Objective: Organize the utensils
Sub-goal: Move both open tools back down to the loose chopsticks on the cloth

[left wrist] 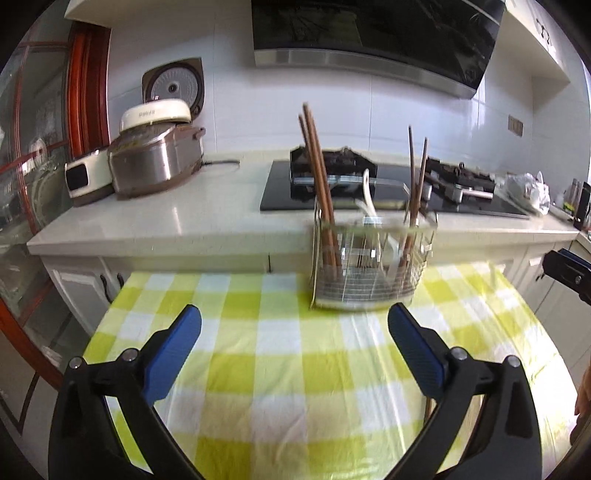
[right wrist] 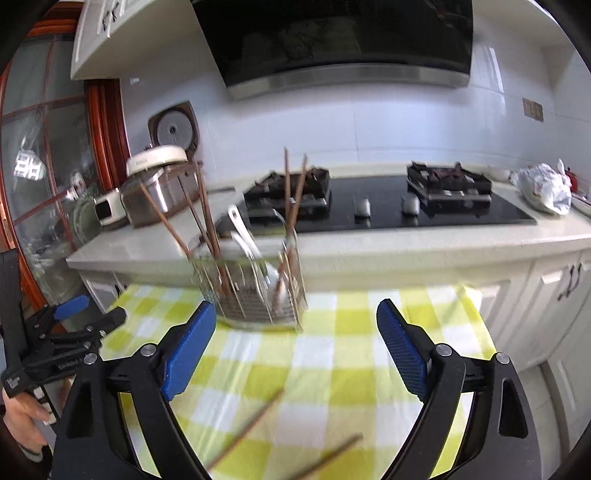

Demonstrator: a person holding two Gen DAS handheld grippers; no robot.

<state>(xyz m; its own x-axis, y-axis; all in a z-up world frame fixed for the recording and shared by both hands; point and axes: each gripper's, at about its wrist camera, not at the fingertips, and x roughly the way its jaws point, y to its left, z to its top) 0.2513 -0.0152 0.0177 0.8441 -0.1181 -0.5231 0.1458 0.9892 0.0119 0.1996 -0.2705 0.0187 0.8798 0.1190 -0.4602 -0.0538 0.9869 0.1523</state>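
Observation:
A wire utensil basket (left wrist: 367, 266) stands at the far edge of the green-checked tablecloth (left wrist: 280, 369), holding several brown chopsticks (left wrist: 319, 177) and white spoons (left wrist: 369, 199). It also shows in the right wrist view (right wrist: 255, 291). My left gripper (left wrist: 295, 328) is open and empty, short of the basket. My right gripper (right wrist: 295, 332) is open and empty, hovering above two loose brown chopsticks (right wrist: 247, 428) lying on the cloth. The right gripper shows at the right edge of the left wrist view (left wrist: 569, 273); the left gripper shows at the left of the right wrist view (right wrist: 70, 328).
Behind the table runs a white counter (left wrist: 207, 218) with a rice cooker (left wrist: 159, 155), a black gas hob (right wrist: 406, 206) and a crumpled plastic bag (right wrist: 543, 188). A range hood (left wrist: 369, 33) hangs above. A glass door with a red frame (left wrist: 44, 147) stands to the left.

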